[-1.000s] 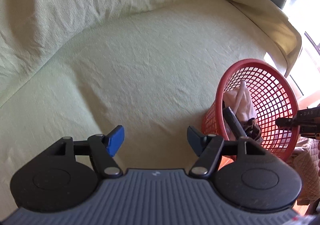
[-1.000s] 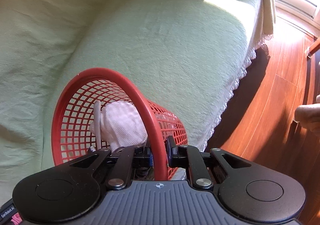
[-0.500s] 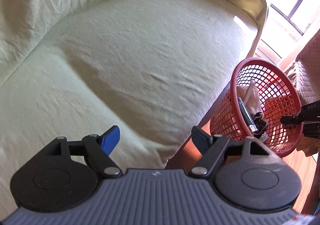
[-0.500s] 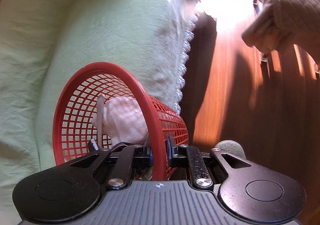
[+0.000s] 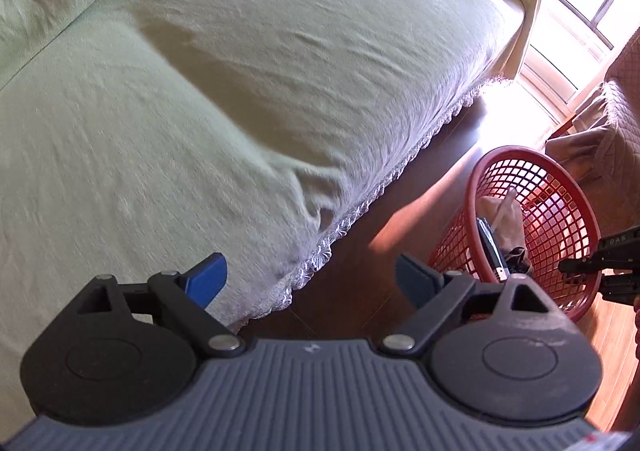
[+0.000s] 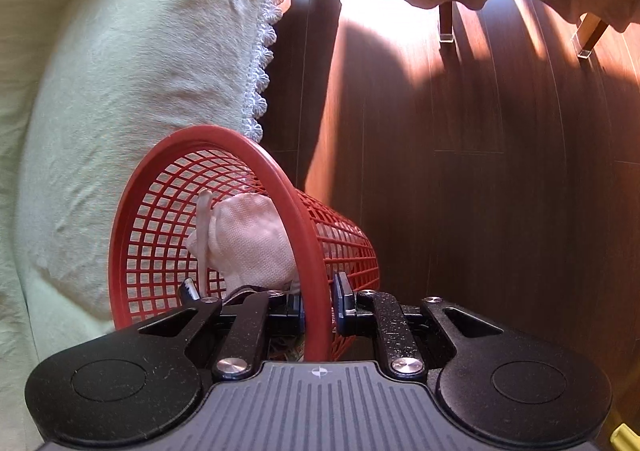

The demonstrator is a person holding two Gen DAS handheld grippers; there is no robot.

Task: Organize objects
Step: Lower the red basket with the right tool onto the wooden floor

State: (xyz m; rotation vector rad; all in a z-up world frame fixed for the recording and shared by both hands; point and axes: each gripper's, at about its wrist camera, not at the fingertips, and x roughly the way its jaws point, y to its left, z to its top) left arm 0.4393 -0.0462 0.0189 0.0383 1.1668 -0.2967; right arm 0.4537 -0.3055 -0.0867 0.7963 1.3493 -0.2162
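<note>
- Beside the sofa [image 6: 120,83], over the wooden floor [image 6: 500,191], I carry the red basket [image 6: 168,235] in the right gripper [image 6: 318,309]; its jaws are clenched on the basket's rim, one pad inside the mesh and one outside.
- Inside the basket lie a white cloth pouch [image 6: 248,247] and some dark items that I cannot identify.
- My left gripper [image 5: 310,281] is released and holds nothing; its jaws have just been opening, with only floor and the sofa's lace edge between them.
- Risk: the basket hangs tilted from a single point on its rim. A quick swing may let it pivot in the pads and spill the contents toward the sofa side.
- Risk: the rim is thin and smooth, so it may slip out of the pads under load.
- Risk: the basket wall is near the sofa's lace fringe [image 6: 260,71] and may snag there.
- Risk: if set down tilted, the basket may tip over.
</note>
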